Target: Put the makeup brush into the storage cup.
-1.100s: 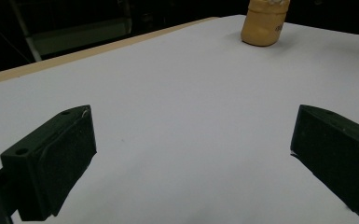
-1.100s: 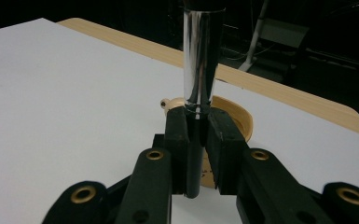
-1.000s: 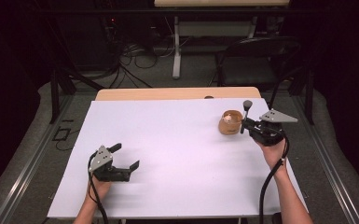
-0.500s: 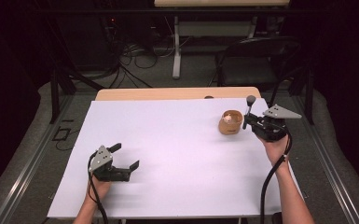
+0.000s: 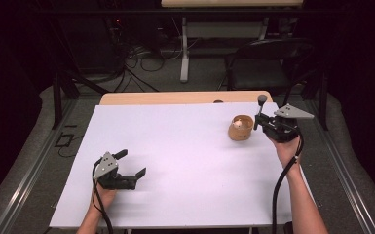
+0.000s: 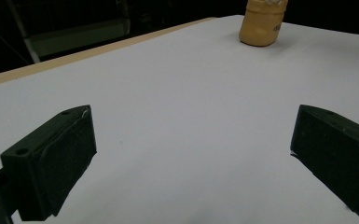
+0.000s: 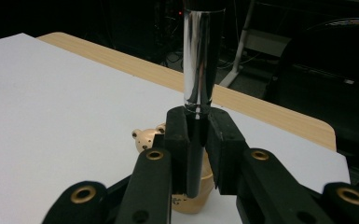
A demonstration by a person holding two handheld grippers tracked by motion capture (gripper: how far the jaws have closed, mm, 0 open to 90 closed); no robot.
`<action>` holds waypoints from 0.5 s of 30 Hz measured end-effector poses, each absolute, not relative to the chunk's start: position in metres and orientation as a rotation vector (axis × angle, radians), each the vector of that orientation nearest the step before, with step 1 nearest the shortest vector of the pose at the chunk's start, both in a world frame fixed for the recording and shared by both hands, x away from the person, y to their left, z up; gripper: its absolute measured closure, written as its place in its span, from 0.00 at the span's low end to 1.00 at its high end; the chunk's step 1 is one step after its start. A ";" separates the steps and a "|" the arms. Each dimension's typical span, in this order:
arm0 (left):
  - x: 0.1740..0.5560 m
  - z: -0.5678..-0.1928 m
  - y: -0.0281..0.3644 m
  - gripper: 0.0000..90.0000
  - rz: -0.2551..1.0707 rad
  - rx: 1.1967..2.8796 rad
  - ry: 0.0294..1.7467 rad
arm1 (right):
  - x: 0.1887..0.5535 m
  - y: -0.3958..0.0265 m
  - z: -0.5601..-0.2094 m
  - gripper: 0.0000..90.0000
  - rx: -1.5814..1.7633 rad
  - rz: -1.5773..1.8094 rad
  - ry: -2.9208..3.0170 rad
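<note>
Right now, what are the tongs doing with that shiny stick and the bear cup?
Right tongs shut on shiny metal rod, upright beside tan bear-faced cup. Left tongs open, empty, low over white table sheet. Nothing blocking.

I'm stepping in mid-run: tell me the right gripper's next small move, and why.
Probably lower the shiny metal rod toward the tan cup. The right gripper clamps the rod upright just beside and above the cup; the left gripper rests open, far off.

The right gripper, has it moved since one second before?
Yes, slightly. The right gripper, shut on a metal rod, shifted toward the table's far edge, relative to the wooden cup.
</note>
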State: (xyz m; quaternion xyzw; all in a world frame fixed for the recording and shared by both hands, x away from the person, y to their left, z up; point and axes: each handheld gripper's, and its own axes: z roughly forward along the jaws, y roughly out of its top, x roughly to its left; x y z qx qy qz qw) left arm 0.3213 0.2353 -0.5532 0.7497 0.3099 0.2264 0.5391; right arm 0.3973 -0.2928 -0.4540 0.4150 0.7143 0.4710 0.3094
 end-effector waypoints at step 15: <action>0.323 -0.554 0.235 0.00 0.532 1.780 0.741 | 0.410 -0.289 -0.445 0.88 1.087 1.254 1.878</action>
